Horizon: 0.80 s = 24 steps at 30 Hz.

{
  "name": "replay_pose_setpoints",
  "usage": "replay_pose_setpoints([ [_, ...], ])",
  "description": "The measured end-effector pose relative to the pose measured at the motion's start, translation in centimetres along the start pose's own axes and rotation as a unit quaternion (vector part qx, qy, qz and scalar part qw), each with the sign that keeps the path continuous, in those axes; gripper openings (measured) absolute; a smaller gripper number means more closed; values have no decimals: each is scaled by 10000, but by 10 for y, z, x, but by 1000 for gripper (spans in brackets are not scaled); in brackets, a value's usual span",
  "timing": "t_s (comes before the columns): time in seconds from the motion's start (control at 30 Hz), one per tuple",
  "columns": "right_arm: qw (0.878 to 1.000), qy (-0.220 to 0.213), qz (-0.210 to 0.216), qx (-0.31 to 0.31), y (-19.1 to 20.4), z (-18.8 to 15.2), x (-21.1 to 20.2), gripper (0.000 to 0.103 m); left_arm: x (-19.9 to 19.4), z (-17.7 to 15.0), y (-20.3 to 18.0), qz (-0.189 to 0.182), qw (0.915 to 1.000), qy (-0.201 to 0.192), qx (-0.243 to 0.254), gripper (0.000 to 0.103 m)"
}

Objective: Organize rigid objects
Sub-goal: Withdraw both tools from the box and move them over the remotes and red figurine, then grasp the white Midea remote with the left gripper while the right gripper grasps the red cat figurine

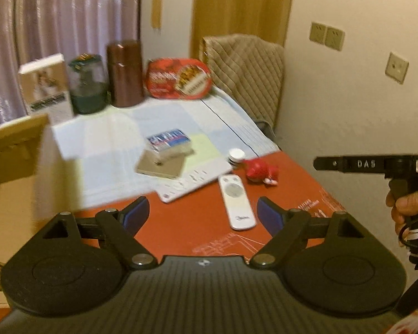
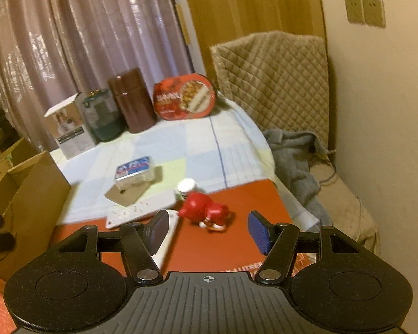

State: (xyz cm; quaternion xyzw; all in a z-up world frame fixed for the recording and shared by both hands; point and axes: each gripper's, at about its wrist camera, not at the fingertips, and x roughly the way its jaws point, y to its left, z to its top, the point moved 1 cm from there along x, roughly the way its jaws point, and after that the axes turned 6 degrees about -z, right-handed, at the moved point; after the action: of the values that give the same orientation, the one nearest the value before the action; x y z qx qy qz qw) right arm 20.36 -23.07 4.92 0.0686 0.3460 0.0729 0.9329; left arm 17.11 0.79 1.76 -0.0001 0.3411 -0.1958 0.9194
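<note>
Claws both gape empty: right claw [image 2: 206,229] faces the red toy [image 2: 206,213] just ahead; remote [image 1: 237,201], lengthwise, lies beside the toy, ahead of left claw [image 1: 203,217].

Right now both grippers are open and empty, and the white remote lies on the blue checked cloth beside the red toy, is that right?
Not quite. The white remote lies on the red tabletop, not on the blue checked cloth; the left wrist view shows it. The rest holds: it lies beside the red toy, and the left gripper and right gripper are open and empty.

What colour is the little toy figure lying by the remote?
Red toy figure, with some white; clearest in the right wrist view.
</note>
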Motion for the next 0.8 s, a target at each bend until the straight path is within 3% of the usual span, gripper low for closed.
replay_pose_setpoints([
  [0.2,9999,116,9,74,-13,1,15,60,53,-14,-15,-189,9995,242,-52,82],
  [0.5,9996,262,-145,8,-26,5,47,60,120,-25,-27,-134,9990,434,-1,78],
  [0.8,9994,294,-187,32,-33,9,65,60,171,-29,-38,8,9985,485,259,61],
])
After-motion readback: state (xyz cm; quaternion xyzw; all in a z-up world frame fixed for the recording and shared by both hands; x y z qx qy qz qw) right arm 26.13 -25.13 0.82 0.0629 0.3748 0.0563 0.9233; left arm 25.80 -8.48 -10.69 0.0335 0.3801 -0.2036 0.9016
